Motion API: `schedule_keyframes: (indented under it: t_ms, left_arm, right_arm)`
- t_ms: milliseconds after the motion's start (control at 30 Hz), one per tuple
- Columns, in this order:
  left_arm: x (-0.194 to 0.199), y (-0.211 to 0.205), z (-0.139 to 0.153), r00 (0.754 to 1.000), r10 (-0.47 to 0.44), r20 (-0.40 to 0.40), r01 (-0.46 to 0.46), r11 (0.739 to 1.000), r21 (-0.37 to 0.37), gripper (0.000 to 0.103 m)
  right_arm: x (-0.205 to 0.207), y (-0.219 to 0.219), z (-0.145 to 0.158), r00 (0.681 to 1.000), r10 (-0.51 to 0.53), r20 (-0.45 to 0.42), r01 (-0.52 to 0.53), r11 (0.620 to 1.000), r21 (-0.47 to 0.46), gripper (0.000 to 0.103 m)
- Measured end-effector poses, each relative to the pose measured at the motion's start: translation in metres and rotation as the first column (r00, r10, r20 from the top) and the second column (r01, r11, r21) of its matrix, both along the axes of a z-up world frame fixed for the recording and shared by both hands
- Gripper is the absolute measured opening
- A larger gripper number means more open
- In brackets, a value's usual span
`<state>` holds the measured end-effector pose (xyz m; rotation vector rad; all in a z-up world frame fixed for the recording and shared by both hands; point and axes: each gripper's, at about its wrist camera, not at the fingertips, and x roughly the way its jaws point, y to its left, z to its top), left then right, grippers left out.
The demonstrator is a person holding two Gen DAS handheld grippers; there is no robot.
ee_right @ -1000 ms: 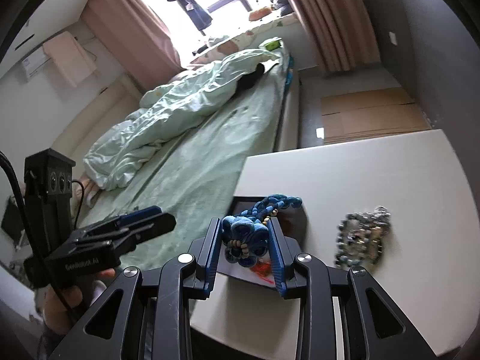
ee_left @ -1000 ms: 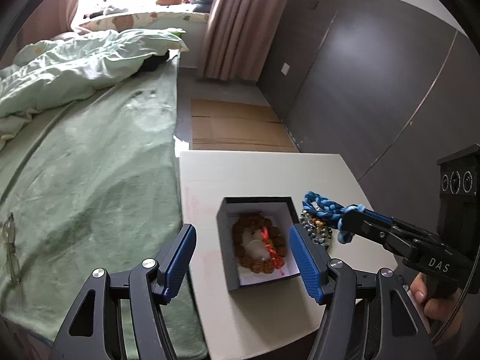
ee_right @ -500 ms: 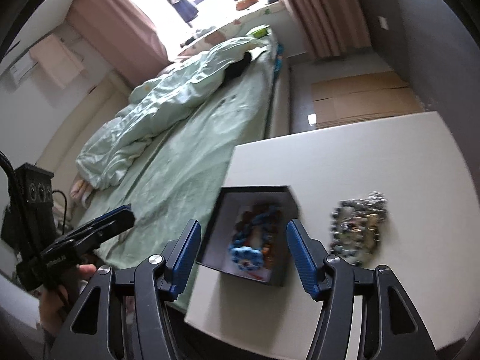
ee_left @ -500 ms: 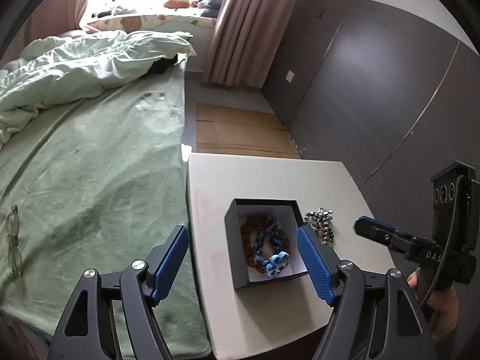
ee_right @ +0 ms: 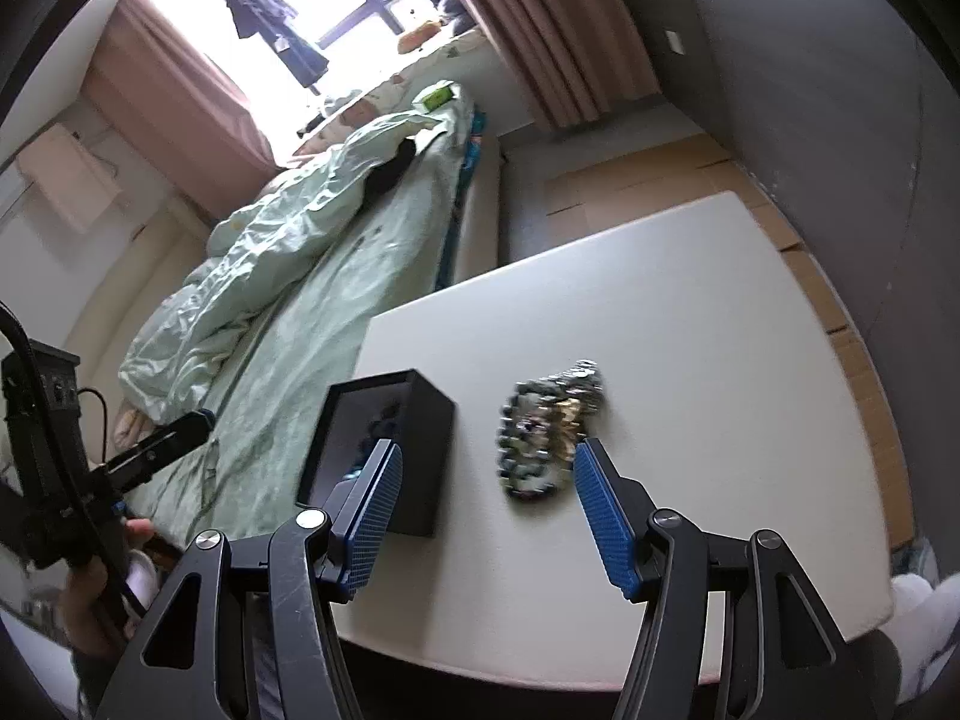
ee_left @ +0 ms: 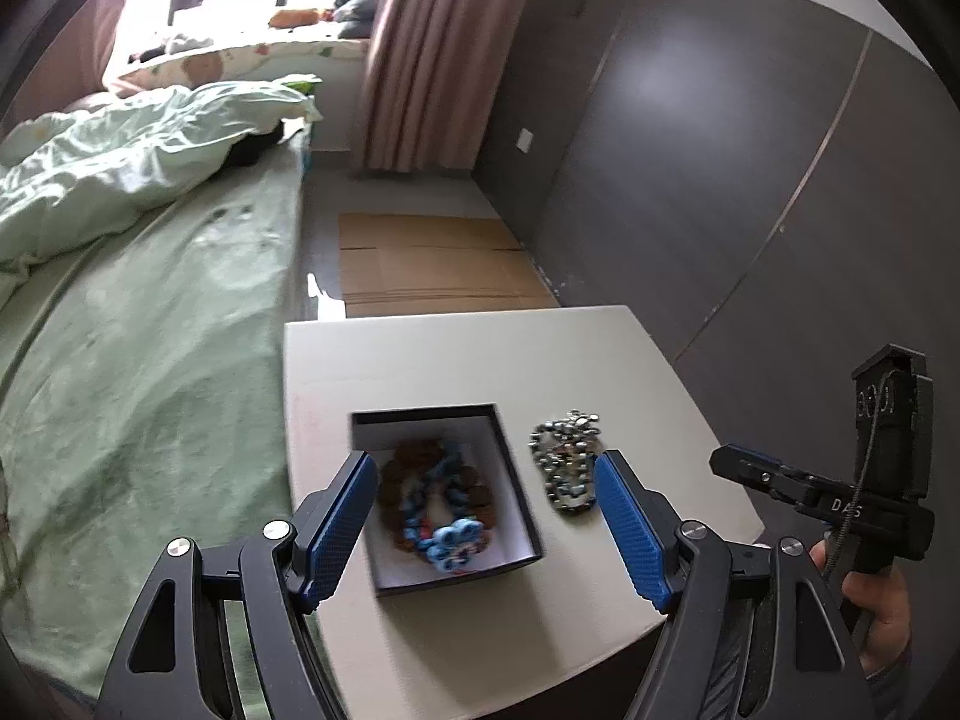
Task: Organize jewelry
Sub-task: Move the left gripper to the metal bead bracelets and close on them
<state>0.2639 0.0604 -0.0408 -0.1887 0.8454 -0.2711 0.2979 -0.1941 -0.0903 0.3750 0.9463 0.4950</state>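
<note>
On top of the smooth white table (ee_left: 468, 360) sits a small black square box (ee_left: 444, 498) with a white lining, and inside it you've got a ring of chunky brown beads (ee_left: 402, 480) with a knotted blue cord bracelet (ee_left: 447, 531) lying over it. Just beside the box, straight on the tabletop, there's a bunched-up silver-grey bead bracelet (ee_right: 549, 435), kinda shiny with a bit of gold in the middle, not touching the box. Off to one side is a bed with a pale green sheet (ee_left: 138, 372) and a rumpled duvet (ee_left: 120, 162), flattened cardboard (ee_left: 432, 267) on the floor past the table, pink curtains (ee_left: 420, 54) and a dark grey panelled wall (ee_left: 720, 150). Nothing's really blocking the box or the loose bracelet. The left gripper (ee_left: 483, 525) hangs over the box with its ribbed blue pads spread wide, empty, touching nothing. The right gripper (ee_right: 483, 513) has its jaws well apart too, nothing held; the silver bracelet lies beyond the gap between its pads, near the right-hand one.
</note>
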Motion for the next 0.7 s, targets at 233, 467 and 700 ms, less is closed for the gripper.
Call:
schedule_keyframes:
  t_ms: [233, 467, 700]
  left_arm:
    - [0.009, -0.040, -0.004, 0.998, -0.066, 0.002, 0.066, 0.998, 0.006, 0.076]
    - [0.019, -0.072, -0.013, 0.994, -0.110, -0.016, 0.110, 0.994, 0.013, 0.076]
    - [0.035, -0.101, -0.031, 0.986, -0.152, -0.063, 0.153, 0.988, 0.018, 0.065]
  right_arm:
    - [-0.004, -0.034, -0.010, 0.999, -0.051, -0.011, 0.051, 0.999, 0.018, 0.060]
    - [-0.009, -0.065, -0.023, 0.995, -0.096, -0.021, 0.097, 0.994, 0.040, 0.060]
    - [-0.010, -0.085, -0.033, 0.993, -0.113, -0.034, 0.114, 0.993, 0.032, 0.061]
